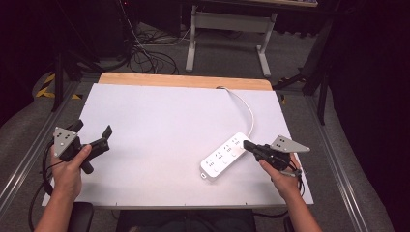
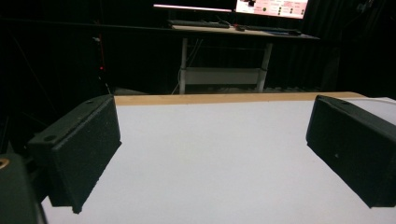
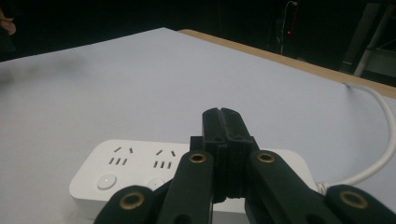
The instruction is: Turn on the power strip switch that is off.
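At the left side of the white table [image 1: 159,121] we see the left hand [image 1: 67,171] of the person, and it holds the left gripper [image 1: 94,133] above the table surface near the left edge. Its two black jaws stand wide apart, and in the left gripper view we see only bare white surface between them, so this gripper is released and holds nothing. More to the right, in the right half of the table, lies a white power strip [image 1: 225,155] flat on the surface, placed diagonally, with its white cable [image 1: 245,108] going in a curve toward the far wooden edge [image 1: 186,80] of the table. At the right end of the strip is the right gripper [image 1: 247,145], held by the right hand [image 1: 283,174]. Its jaws are pressed together with no gap between them, as the right gripper view shows clearly, and nothing is between them. The closed tip is over the end of the power strip where the cable comes out; we cannot tell if it really touches the strip.
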The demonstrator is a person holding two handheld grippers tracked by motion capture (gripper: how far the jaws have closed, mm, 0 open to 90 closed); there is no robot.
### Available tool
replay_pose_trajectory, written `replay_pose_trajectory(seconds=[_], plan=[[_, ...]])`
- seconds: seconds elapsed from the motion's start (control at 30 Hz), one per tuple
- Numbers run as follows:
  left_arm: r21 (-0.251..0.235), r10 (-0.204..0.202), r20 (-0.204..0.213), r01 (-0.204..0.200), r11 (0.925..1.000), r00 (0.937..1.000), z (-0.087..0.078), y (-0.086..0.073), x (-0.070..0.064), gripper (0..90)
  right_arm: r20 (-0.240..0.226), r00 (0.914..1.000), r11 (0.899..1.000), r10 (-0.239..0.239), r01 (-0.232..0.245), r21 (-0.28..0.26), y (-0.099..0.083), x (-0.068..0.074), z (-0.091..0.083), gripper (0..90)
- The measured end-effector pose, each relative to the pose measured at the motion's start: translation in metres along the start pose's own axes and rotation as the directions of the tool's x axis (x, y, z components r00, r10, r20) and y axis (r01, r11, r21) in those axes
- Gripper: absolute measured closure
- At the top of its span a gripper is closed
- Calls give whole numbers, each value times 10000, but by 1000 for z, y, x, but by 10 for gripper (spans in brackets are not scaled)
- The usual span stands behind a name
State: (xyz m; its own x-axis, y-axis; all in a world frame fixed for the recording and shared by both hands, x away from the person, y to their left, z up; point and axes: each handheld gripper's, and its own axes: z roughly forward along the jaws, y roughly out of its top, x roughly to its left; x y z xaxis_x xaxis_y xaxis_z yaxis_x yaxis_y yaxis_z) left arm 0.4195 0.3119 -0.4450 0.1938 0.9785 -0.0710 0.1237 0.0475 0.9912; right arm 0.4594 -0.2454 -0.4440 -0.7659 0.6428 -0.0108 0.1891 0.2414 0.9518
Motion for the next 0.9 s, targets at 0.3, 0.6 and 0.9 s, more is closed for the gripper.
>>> replay_pose_trajectory(seconds=[0.3, 0.6, 0.9], plan=[[10, 42, -5, -42, 10000, 10000, 0, 0, 0, 40, -281, 9992, 9991, -292, 300, 291, 0, 6, 8, 900], [39, 31, 0, -31, 10000, 10000, 1, 0, 0, 40, -554, 9974, 9973, -472, 502, 544, 0, 11, 15, 900], [46, 51, 10, -51, 10000, 10000, 1, 0, 0, 40, -867, 9934, 9931, -753, 825, 832, 0, 18, 23, 900]])
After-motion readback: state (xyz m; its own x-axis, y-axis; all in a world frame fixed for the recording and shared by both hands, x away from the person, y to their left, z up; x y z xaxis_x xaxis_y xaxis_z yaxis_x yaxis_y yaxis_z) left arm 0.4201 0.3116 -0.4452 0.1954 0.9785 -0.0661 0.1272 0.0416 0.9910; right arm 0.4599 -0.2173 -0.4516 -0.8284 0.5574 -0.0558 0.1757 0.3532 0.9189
